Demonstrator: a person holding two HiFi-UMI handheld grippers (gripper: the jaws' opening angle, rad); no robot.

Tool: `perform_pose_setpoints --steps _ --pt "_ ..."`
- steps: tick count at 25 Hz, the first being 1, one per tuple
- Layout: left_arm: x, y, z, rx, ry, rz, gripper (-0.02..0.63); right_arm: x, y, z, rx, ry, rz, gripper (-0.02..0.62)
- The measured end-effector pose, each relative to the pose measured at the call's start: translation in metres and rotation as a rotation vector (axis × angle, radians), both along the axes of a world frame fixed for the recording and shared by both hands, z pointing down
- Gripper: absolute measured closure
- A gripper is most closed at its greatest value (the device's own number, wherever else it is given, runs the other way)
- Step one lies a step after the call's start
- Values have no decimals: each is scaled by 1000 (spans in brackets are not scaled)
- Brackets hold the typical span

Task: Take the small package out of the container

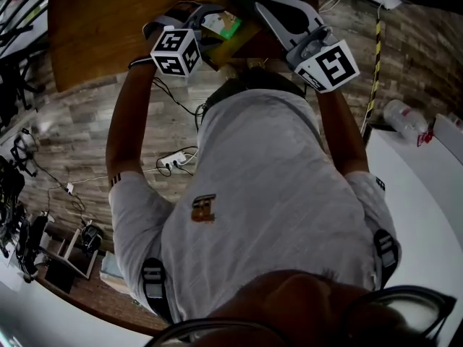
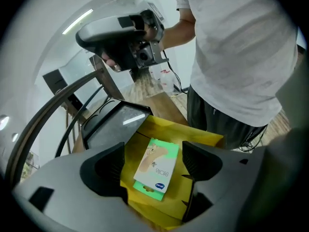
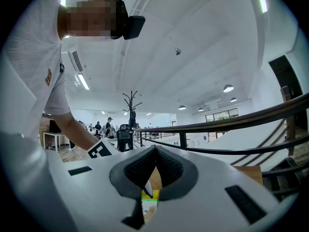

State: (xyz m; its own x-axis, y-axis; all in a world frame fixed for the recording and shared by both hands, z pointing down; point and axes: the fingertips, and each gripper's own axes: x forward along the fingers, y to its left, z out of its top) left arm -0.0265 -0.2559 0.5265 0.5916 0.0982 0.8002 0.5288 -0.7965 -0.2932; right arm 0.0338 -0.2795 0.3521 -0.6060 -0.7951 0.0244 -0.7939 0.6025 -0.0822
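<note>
My left gripper (image 2: 153, 161) is wide open and points down over the yellow box (image 2: 199, 135). In the left gripper view the small package (image 2: 157, 168) shows between the two jaws, with a gap of yellow on each side, so neither jaw touches it. The package is a flat white card with a green edge, and it lies face up inside the box, slightly askew. Just beside the box, on its far side, is a black tray (image 2: 114, 124), and both rest on the wooden table (image 1: 101, 27).

My right gripper (image 3: 155, 150) is closed, its jaw tips pressed together with nothing held between them. Through the slot under the tips, the right gripper view shows a sliver of yellow and green, which is the box and package below. From the left gripper view, the right gripper is held up in the air, well above the box.

In the head view both grippers are out in front of my white shirt (image 1: 268, 194), over the near edge of the table. The green of the package shows between them.
</note>
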Motion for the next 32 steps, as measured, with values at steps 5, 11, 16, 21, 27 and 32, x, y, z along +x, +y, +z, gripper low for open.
perform_pose_setpoints --steps 5,11,16,21,27,32 --pt "4 -5 27 11 -121 68 224 14 -6 6 -10 -4 4 563" --pt "12 -13 55 19 -219 127 218 32 -10 14 -26 -16 26 563" --pt "14 -10 71 -3 -282 164 216 44 -9 23 -41 -21 45 563" --pt "14 -9 82 -29 -339 193 216 50 -9 27 -48 -26 56 563" --pt "17 -11 88 -51 -370 209 216 59 -7 32 -61 -28 72 563" --pt "17 -11 89 -82 -387 205 218 62 -6 34 -69 -28 80 563"
